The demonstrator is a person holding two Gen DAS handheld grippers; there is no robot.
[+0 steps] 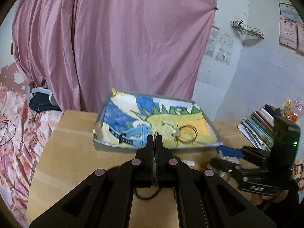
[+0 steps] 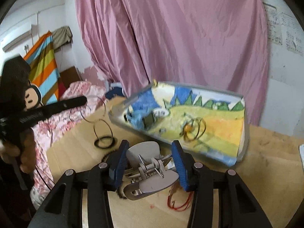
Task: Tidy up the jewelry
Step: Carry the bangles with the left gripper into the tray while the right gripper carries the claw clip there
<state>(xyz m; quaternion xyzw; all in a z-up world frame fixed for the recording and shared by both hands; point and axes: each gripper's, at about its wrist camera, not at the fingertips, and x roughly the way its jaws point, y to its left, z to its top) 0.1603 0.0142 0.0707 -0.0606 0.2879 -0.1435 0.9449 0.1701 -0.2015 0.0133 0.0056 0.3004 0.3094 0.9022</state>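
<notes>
My left gripper [image 1: 155, 138] is shut on thin wire hoops; a small loop shows at its tip. In the right wrist view it [image 2: 83, 100] sits at the left, and the wire hoops [image 2: 102, 127] dangle from it over a black ring [image 2: 104, 142] on the cardboard. My right gripper [image 2: 150, 144], with blue pads [image 2: 178, 163], is shut on a silver hair clip [image 2: 150, 171] just above the table. Beyond both lies a shallow grey tray [image 1: 106, 144] lined with a painted picture. It holds gold bangles [image 1: 187, 134] and a blue bracelet [image 1: 133, 134].
A red wire bangle [image 2: 180, 203] lies on the cardboard tabletop [image 1: 72, 152] under the right gripper. A dark beaded chain [image 1: 146, 195] shows below the left gripper. Books [image 1: 256, 125] are stacked at the right, a floral bedcover [image 1: 17, 133] lies at the left, and a pink curtain [image 1: 114, 38] hangs behind.
</notes>
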